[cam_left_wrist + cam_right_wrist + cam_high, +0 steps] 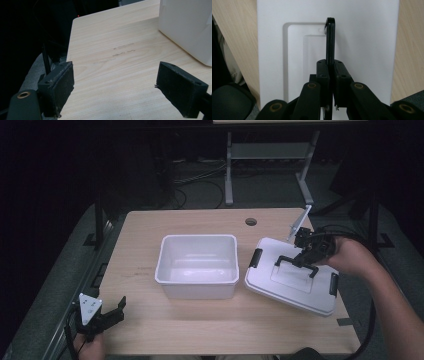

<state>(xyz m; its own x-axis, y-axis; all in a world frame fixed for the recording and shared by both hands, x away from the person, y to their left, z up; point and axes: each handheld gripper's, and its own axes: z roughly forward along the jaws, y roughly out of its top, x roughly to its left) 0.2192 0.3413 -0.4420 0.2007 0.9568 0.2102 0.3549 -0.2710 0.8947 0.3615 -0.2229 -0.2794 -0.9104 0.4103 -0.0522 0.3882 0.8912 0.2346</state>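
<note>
Pale wooden table [200, 330]: at seven o'clock our left gripper [116, 309] idles, jaws wide and empty. Centre, open white plastic bin [197, 265]. At three o'clock our right gripper [300, 261] pinches the white lid [280, 290] by its black handle [330, 37]; next, carry it squarely over the bin.

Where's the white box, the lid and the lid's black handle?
Box [197, 251]: high view, on its far inside wall.
Lid [267, 275]: high view, on its flat white top, left part.
Handle [330, 40]: right gripper view, on the black bar above the shut jaws.
</note>
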